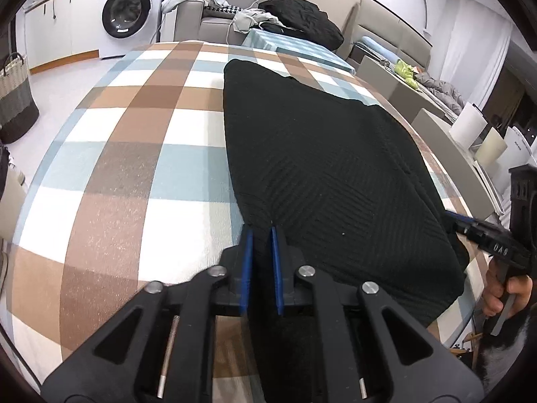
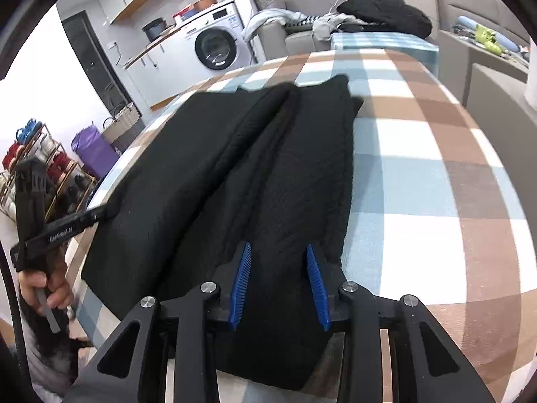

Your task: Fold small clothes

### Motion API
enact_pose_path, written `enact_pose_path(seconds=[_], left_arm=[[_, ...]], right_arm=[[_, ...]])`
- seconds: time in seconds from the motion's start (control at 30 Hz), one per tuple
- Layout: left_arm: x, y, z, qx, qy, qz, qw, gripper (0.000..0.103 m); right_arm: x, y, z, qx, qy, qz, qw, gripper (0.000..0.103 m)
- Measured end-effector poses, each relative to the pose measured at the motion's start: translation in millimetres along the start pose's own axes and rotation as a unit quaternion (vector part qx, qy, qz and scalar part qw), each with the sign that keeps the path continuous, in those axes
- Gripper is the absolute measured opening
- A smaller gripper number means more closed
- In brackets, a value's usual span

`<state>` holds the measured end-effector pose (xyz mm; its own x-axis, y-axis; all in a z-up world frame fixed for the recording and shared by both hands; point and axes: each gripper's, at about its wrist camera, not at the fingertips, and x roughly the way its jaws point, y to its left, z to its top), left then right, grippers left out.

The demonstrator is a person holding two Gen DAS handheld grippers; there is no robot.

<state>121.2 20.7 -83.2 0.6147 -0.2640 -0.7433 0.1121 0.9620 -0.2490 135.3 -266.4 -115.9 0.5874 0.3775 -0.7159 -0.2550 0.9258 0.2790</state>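
— What sits closest to the lens?

— Blue-padded fingers of the left gripper, drawn close together with only a narrow gap. Black knit fabric fills that gap, so the gripper appears to pinch the near edge of the black garment.

— Where does the garment lie?

— It lies folded into a long shape on a table covered by a checked cloth of brown, pale blue and white. A lengthwise crease runs down its middle in the right wrist view.

— And the other tool?

— The right gripper stands spread wide over the garment's near end, its blue pads on either side of the fabric, not closed on it.

— What is behind?

— A white washing machine and a sofa heaped with dark clothes.
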Motion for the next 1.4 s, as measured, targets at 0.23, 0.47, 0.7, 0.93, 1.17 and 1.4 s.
enact_pose_path(seconds=[0.23, 0.47, 0.7, 0.93, 1.17, 1.4], left_arm=[[-8, -4, 1, 0.011, -0.008, 0.009, 0.9999, 0.024], [-28, -7, 4, 0.01, -0.044, 0.001, 0.999, 0.059], [-34, -8, 4, 0.008, -0.049, -0.004, 0.9988, 0.059], [-26, -16, -2, 0.017, -0.027, 0.001, 0.9995, 0.059], [-15, -23, -6, 0.026, -0.01, -0.003, 0.9996, 0.059], [0, -33, -13, 0.043, 0.018, -0.011, 0.9989, 0.062]], right_arm=[[2, 7, 18, -0.006, -0.023, 0.037, 0.999, 0.035], [40, 17, 27, -0.004, 0.002, 0.053, 0.999, 0.009], [-12, 43, 34, -0.069, -0.104, 0.01, 0.992, 0.004], [27, 6, 22, -0.015, -0.023, -0.014, 1.0, 0.007], [37, -10, 32, 0.042, -0.01, 0.049, 0.998, 0.019], [26, -3, 24, 0.027, -0.009, 0.043, 0.999, 0.014]])
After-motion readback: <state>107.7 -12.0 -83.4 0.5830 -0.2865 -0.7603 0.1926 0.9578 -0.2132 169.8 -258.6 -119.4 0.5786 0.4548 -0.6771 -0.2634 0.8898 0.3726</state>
